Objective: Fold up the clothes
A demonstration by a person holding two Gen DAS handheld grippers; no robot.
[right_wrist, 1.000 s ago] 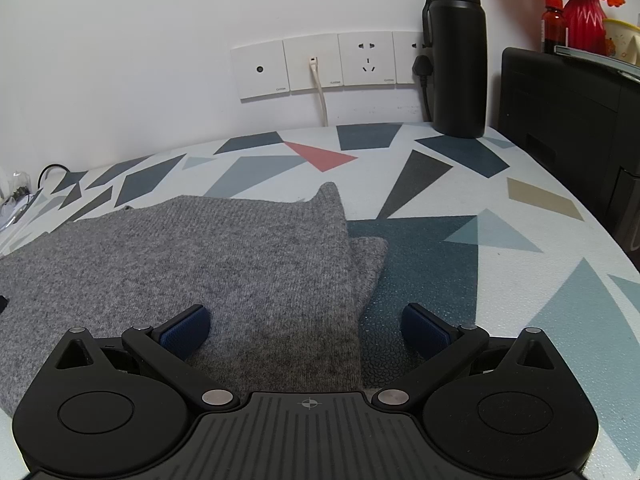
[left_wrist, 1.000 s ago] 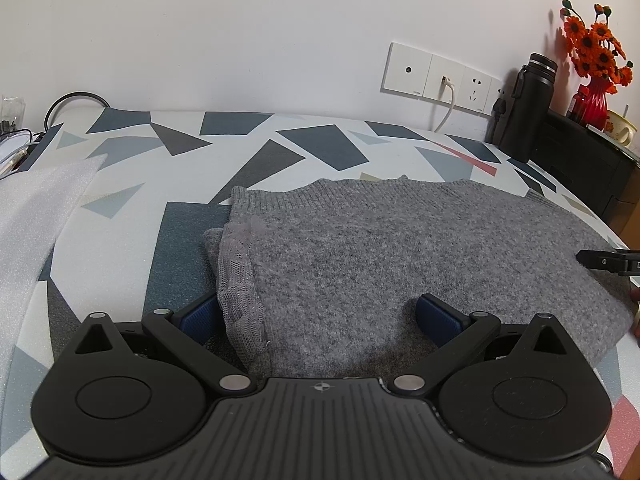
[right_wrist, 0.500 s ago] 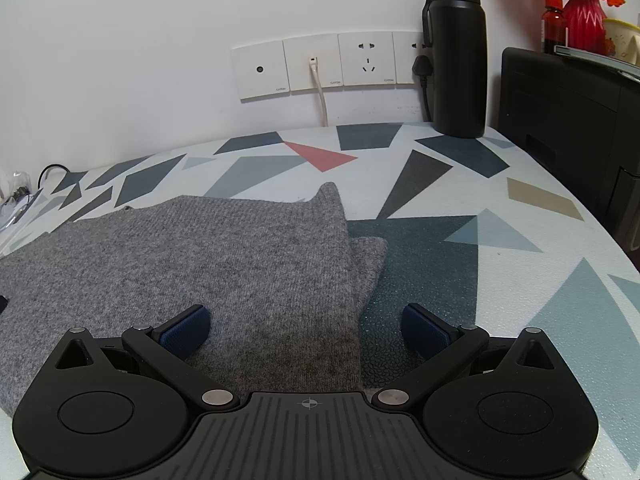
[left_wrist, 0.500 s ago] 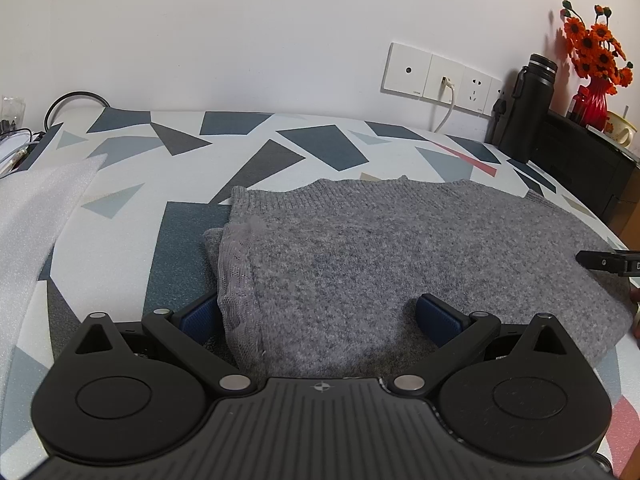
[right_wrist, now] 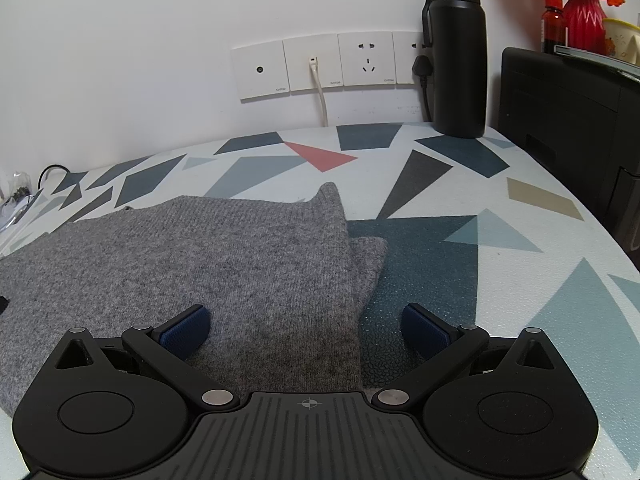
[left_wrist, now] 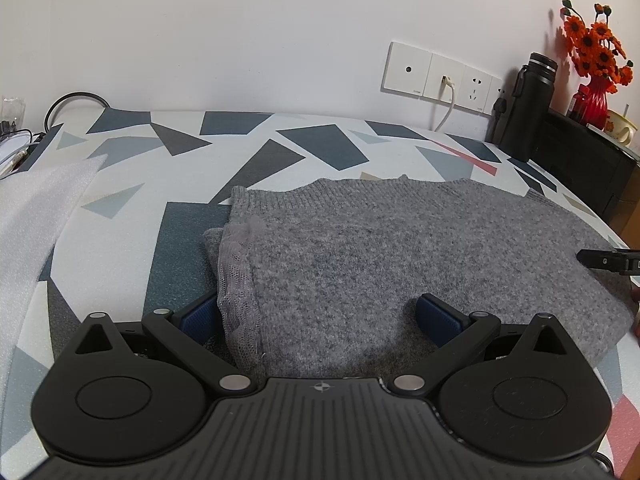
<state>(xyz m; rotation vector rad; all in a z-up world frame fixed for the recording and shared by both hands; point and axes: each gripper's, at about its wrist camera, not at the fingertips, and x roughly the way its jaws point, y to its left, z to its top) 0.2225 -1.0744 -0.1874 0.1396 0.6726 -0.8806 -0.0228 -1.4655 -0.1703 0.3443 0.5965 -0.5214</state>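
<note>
Left gripper (left_wrist: 320, 316): fingers spread wide, straddling the near left edge of the folded grey sweater (left_wrist: 400, 248). Right gripper (right_wrist: 306, 328): fingers apart, straddling the sweater's right edge; right pad over the patterned tabletop (right_wrist: 520, 280). Black flask (right_wrist: 456, 52) far ahead.

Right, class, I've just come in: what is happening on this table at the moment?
A person holds two grippers over a grey sweater lying folded on the patterned table. The left gripper and the right gripper are both open, each straddling a near corner of the sweater without gripping it.
</note>
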